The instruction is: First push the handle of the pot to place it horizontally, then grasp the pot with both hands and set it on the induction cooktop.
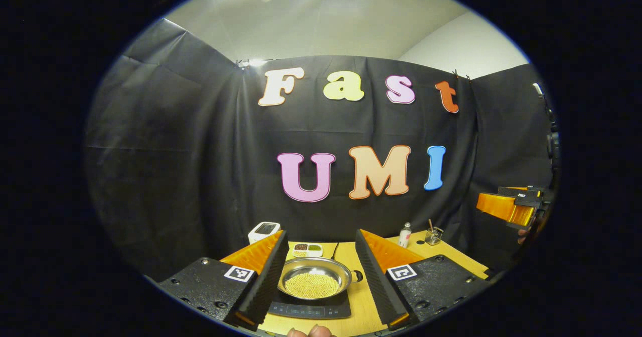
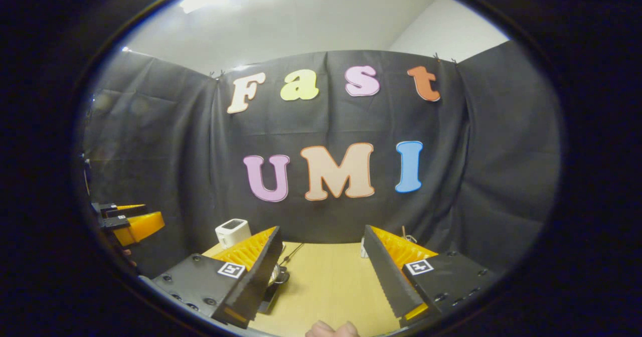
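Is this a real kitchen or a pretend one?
Probably a pretend one: a recording booth. A pot sits on an induction cooktop on a wooden table, but black cloth hangs where kitchen walls would be.

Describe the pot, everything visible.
The pot is a shallow, round pan of shiny silver metal with a rolled rim. It sits upright on the black induction cooktop, holding a layer of small yellowish beads. A dark stub handle sticks out sideways on its right. It lies between the open left gripper's fingers, which don't touch it.

Left hand-held gripper (image 1: 321,272) and right hand-held gripper (image 2: 321,272) both gape wide, raised.
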Available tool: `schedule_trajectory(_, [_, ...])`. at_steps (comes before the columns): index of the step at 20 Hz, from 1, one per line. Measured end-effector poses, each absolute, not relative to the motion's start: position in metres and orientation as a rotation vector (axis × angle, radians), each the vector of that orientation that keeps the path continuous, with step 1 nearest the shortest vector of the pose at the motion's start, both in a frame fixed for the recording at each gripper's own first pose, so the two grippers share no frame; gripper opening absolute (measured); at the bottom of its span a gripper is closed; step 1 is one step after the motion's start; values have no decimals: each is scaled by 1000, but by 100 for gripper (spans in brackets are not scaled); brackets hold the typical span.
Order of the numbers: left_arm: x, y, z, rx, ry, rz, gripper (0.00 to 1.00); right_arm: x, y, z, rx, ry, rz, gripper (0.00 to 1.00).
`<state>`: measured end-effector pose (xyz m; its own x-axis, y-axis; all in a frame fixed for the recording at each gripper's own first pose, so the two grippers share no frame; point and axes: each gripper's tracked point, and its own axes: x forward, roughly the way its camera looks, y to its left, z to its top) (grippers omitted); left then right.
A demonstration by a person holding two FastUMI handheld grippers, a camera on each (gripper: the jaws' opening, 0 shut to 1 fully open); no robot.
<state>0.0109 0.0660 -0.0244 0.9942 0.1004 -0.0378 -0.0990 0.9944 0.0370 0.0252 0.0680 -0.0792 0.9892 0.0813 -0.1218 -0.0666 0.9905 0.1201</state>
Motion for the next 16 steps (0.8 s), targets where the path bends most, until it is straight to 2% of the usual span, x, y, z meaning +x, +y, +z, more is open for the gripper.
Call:
schedule_trajectory(1, [10, 69, -25, 34, 42, 113, 81, 28, 71, -79, 103, 135, 85, 93])
schedule_trajectory(2, [9, 68, -26, 32, 48, 116, 80, 30, 72, -75, 93, 131, 91, 99])
schedule_trajectory(3, [11, 65, -24, 26, 40, 111, 81, 33, 71, -67, 84, 113, 92, 94])
schedule_trajectory(13, [16, 41, -27, -7, 52, 101, 81, 30, 36, -68, 82, 119, 68, 96])
schedule_trajectory(16, [14, 34, -26, -13, 47, 96, 81, 27, 32, -67, 80, 115, 66, 100])
